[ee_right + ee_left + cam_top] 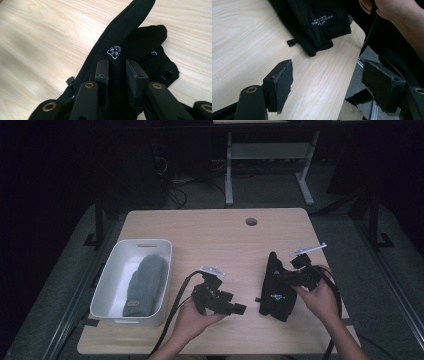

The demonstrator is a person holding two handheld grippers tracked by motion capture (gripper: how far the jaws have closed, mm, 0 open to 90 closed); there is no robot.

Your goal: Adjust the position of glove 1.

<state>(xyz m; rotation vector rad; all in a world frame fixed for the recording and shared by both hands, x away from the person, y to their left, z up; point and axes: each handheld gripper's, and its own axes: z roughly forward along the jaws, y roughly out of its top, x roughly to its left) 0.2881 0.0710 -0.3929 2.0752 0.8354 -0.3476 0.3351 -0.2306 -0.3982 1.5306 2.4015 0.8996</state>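
A black glove (277, 290) with small white logos lies on the wooden table (225, 235), right of the middle. My right gripper (287, 277) comes at it from the right. In the right gripper view its jaws (117, 67) stand close together with a raised fold of the glove (125, 37) pinched between the pads. My left gripper (239, 309) is held near the front middle of the table, pointing right toward the glove. Its jaws (329, 80) stand wide apart with nothing between them, and the glove's cuff (319, 22) lies a little beyond them.
A white bin (107, 280) stands at the table's left side with a grey knitted item (147, 285) inside. A round cable hole (251, 221) sits near the far edge. The table's right front corner (359, 35) is close to the glove. Cables trail off the front edge.
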